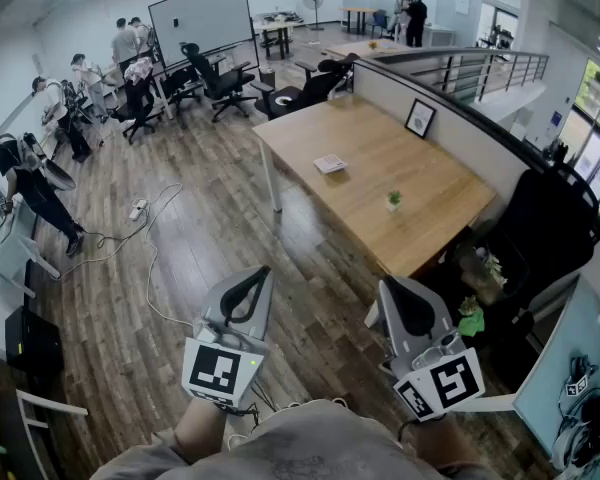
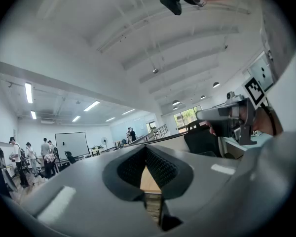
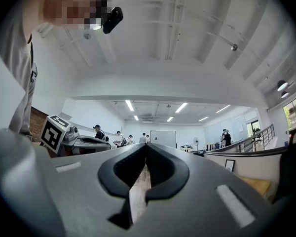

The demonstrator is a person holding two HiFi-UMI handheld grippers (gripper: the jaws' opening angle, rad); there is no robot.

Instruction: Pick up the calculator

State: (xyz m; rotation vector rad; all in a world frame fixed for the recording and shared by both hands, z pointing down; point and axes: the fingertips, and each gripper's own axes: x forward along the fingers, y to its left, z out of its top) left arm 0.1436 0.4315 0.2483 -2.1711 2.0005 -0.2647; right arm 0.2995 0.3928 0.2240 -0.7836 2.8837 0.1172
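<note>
A small flat pale object [image 1: 330, 163], possibly the calculator, lies on the long wooden table [image 1: 380, 183], far ahead of both grippers. My left gripper [image 1: 255, 276] is held close to my body over the wood floor, its jaws shut with nothing between them. My right gripper [image 1: 392, 290] is beside it at the same height, also shut and empty. In the left gripper view the fingertips [image 2: 146, 150] meet, and the right gripper [image 2: 227, 116] shows at the right. The right gripper view shows its own pads [image 3: 146, 150] closed and the left gripper [image 3: 84, 141] at the left.
A tiny potted plant [image 1: 393, 200] and a framed picture [image 1: 419, 118] stand on the table by a grey partition [image 1: 450, 118]. Cables [image 1: 140, 238] trail over the floor. Office chairs [image 1: 215, 80] and several people [image 1: 130, 43] are at the back. A dark chair [image 1: 550, 228] is at the right.
</note>
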